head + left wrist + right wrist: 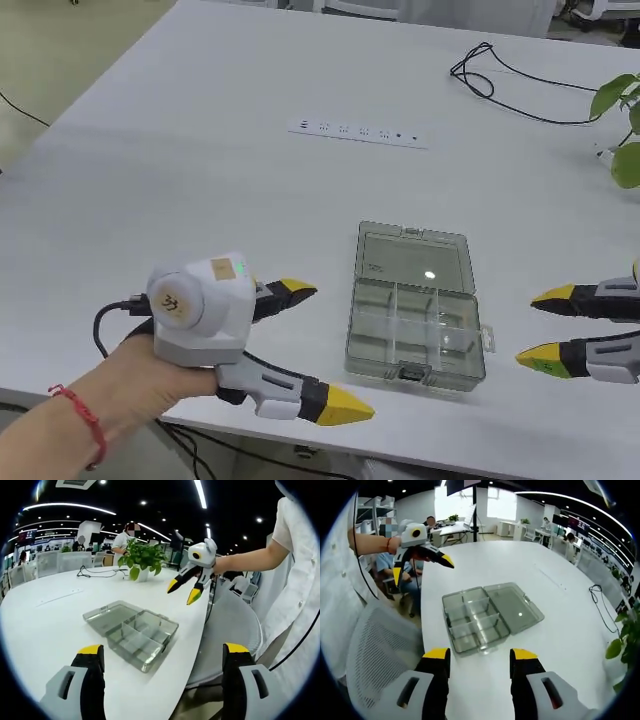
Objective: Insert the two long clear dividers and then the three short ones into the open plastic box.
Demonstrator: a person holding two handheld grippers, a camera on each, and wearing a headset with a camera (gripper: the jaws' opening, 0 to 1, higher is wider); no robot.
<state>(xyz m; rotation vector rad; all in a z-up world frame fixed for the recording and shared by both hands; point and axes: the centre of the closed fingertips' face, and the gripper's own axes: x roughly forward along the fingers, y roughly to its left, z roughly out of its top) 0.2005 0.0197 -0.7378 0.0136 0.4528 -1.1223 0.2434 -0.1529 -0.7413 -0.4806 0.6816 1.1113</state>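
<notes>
The clear plastic box (412,352) lies open near the table's front edge, its lid (415,262) flat behind the base. Clear dividers (397,318) stand in the base and split it into several compartments. My left gripper (338,349) hovers just left of the box, open and holding nothing. My right gripper (528,327) is a little to the right of the box, also open and bare. In the left gripper view the box (132,632) lies ahead of my own jaws, with the right gripper (181,596) beyond it. The right gripper view has the box (480,617) ahead and the left gripper (424,573) past it.
A white power strip (358,132) lies mid-table behind the box, a looped black cable (500,85) at the back right. A potted plant (625,120) stands at the right edge. A mesh chair (375,650) sits at the table's near edge. People are in the background.
</notes>
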